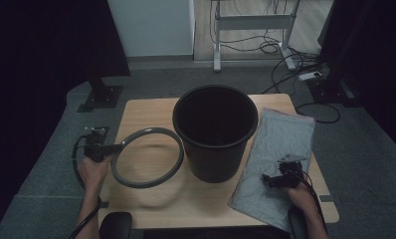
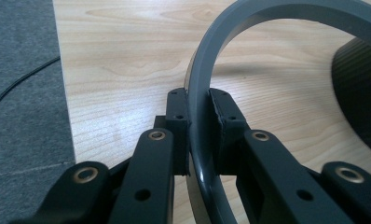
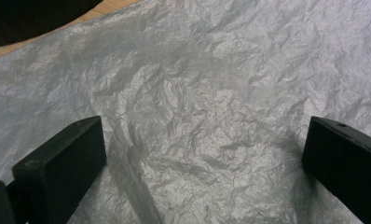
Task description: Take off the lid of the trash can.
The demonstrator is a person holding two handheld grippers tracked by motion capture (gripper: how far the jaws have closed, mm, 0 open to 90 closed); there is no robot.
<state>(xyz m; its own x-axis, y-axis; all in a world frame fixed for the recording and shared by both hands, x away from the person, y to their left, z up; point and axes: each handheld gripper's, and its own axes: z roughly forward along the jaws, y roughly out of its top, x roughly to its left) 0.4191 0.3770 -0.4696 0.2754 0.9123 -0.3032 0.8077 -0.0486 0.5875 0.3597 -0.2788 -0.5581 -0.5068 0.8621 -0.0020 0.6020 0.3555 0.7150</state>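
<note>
A grey plastic ring (image 1: 147, 157) hangs just above the wooden table (image 1: 151, 110), left of a black bin (image 1: 215, 132). My left gripper (image 1: 105, 150) is shut on the ring's left edge; in the left gripper view the ring (image 2: 203, 93) passes between the two pads (image 2: 178, 119) and arcs away toward the bin (image 2: 358, 98). A flat grey plastic bag (image 1: 280, 149) lies to the right of the bin. My right gripper (image 1: 268, 180) hovers low over the bag, jaws wide apart with only the crinkled bag (image 3: 197, 93) between them.
The table's left edge drops to grey carpet (image 2: 20, 93) beside my left hand. Behind the table stand a desk frame (image 1: 253, 30) and loose cables (image 1: 290, 62) on the floor. Black stands flank the table at both back corners.
</note>
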